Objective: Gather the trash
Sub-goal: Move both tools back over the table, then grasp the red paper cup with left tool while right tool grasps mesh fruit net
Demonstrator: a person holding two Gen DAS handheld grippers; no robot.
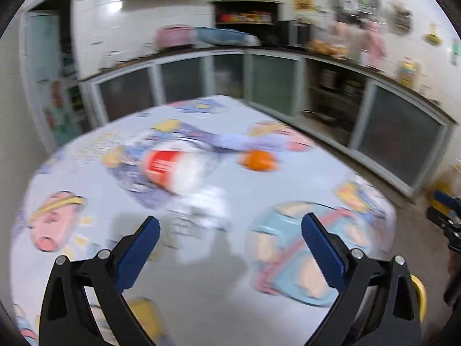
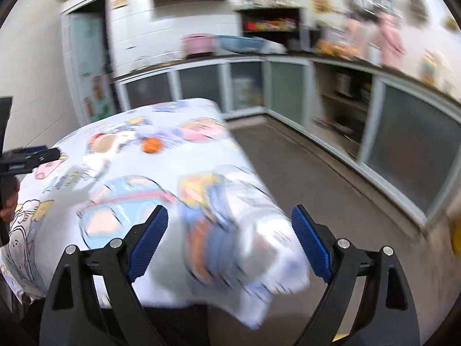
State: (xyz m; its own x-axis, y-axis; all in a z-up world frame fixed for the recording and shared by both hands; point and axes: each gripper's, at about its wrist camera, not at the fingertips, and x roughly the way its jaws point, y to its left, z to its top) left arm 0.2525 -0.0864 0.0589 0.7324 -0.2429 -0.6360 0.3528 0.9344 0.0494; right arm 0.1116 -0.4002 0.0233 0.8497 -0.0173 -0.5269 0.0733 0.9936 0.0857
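near table [image 1: 201, 288]: bare cloth, free to pass | mid table: bottle [image 1: 173, 170] on its side and orange [image 1: 258, 160] in the way | right of table: open floor [image 2: 331, 190] | far and right: cabinets [image 1: 273, 86] close it off

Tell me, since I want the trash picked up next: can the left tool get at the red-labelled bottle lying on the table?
Probably yes. The left tool is open with nothing between its jaws, and the bottle lies ahead of it on the tablecloth, with only some blurred white litter between.
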